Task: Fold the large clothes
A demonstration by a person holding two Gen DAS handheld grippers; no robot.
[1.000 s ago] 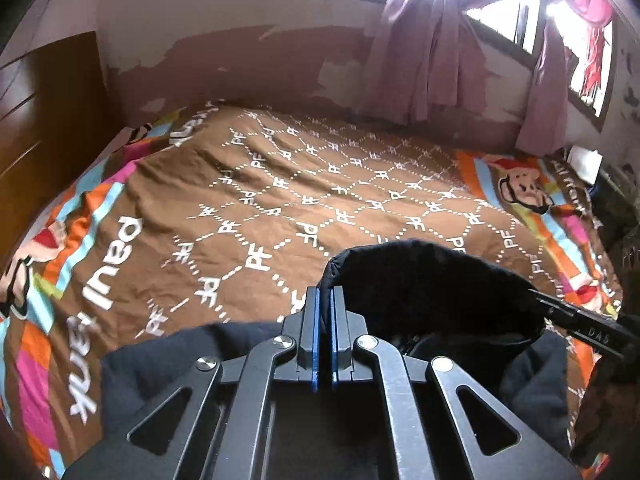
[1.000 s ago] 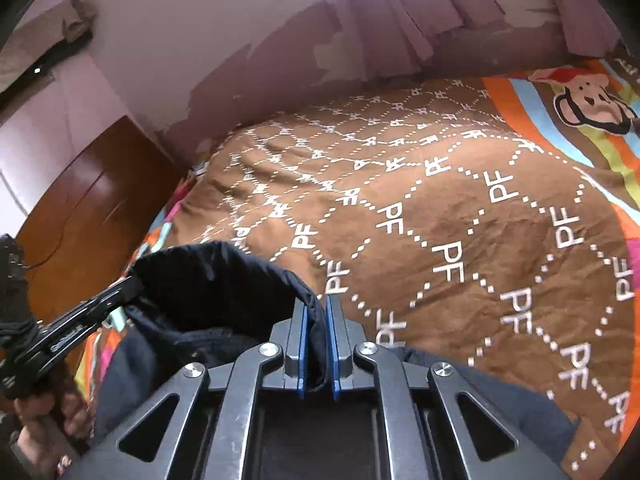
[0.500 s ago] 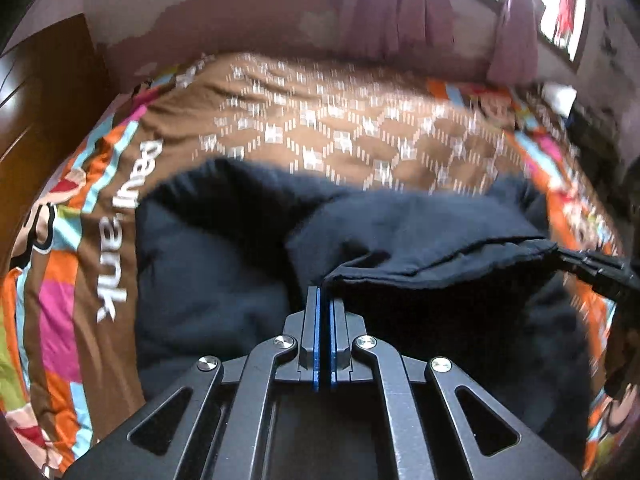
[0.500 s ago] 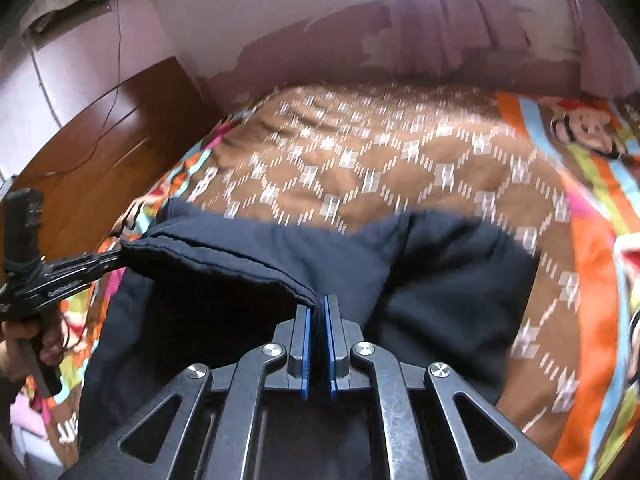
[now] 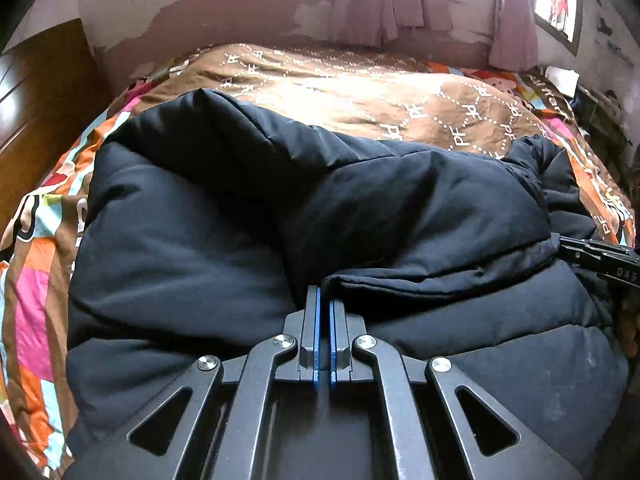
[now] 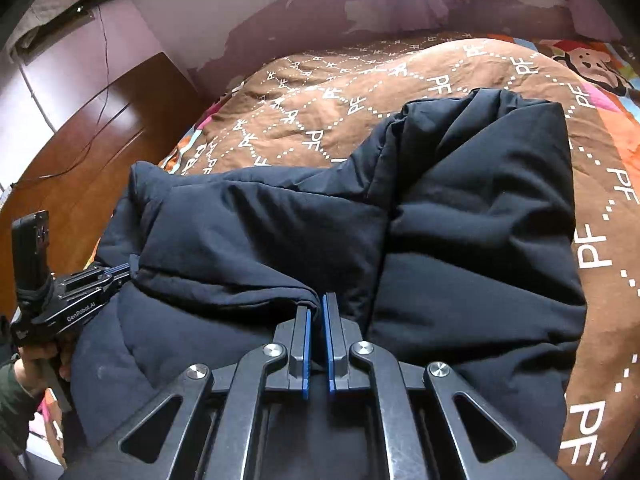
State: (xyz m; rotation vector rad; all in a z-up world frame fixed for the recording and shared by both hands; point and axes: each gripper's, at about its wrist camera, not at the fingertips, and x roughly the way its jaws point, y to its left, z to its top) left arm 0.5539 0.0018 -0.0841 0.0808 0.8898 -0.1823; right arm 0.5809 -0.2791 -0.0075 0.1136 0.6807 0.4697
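On bed (image 5: 360, 92), folded jacket (image 5: 240, 220); both claws pinch its hem.

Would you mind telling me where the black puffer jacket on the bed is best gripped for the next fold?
Probably along the stitched hem edge of the black puffer jacket, near its two ends, coming from the near side. That edge is thin and flat, while the padded body is too bulky to pinch. The left gripper and right gripper are shut on it there.
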